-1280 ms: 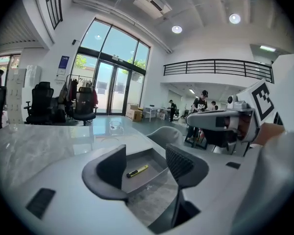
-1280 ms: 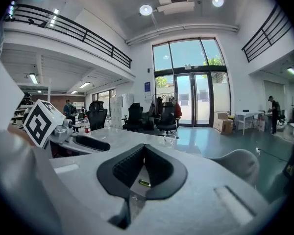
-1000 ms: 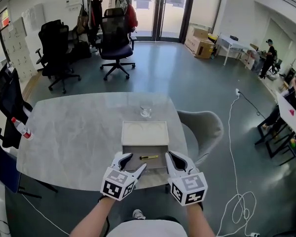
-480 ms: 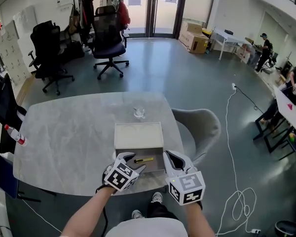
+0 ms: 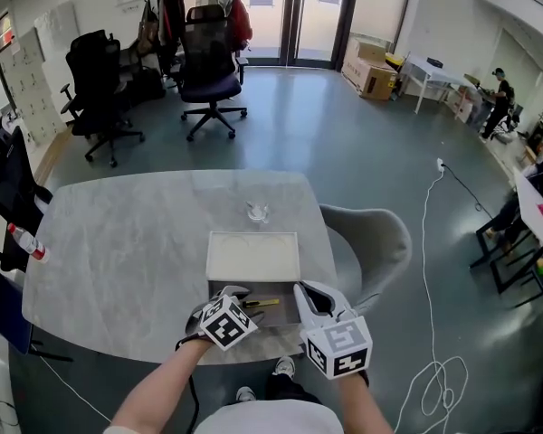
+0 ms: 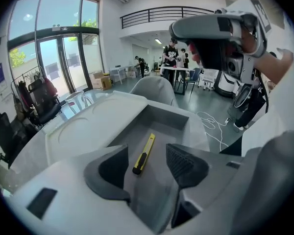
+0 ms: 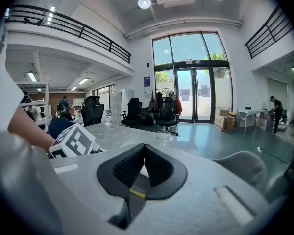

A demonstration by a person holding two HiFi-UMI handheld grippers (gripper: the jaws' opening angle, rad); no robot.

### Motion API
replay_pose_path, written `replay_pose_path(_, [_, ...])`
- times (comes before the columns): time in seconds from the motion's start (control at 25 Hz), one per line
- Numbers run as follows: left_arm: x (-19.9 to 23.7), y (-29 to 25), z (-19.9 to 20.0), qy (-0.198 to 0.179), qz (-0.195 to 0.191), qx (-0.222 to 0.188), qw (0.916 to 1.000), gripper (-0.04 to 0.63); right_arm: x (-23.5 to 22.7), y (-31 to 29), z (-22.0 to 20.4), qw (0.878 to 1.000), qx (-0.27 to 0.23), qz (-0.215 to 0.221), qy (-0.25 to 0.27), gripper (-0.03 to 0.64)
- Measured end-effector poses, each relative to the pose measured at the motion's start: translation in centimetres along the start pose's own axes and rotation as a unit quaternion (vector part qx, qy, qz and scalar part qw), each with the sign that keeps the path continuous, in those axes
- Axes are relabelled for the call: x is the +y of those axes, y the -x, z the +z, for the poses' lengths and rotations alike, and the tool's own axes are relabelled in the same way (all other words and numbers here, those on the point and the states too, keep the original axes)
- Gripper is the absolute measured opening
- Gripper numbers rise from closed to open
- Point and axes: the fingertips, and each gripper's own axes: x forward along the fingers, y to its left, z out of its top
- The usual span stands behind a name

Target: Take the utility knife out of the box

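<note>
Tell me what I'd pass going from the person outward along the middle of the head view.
First the utility knife in the box's grey half → white half → drinking glass → table's far edge → dark office chair → glass doors.

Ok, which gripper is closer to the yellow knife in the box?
Left. The left gripper is over the box, open jaws framing the knife; the right gripper is shut by the box's right edge.

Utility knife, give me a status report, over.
Left claw open over utility knife, no grip yet. Right claw shut, empty, at right edge of box. Knife flat on box floor, nothing blocking it.
</note>
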Motion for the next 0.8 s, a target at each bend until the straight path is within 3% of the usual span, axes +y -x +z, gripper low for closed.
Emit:
replay_pose_path(0.4, [0.7, -2.9, -1.6, -0.016, -0.017, 0.056, 0.9982, 0.235, -1.7, -1.9, -0.5, 1.0, 0.016, 0.016, -0.006, 0.005])
replay_pose_path(0.8, [1.4, -4.6, -2.0, -0.03, -0.029, 0.084, 0.9956, 0.235, -2.8, -3.3, -1.4, 0.999, 0.029, 0.03, -0.016, 0.005])
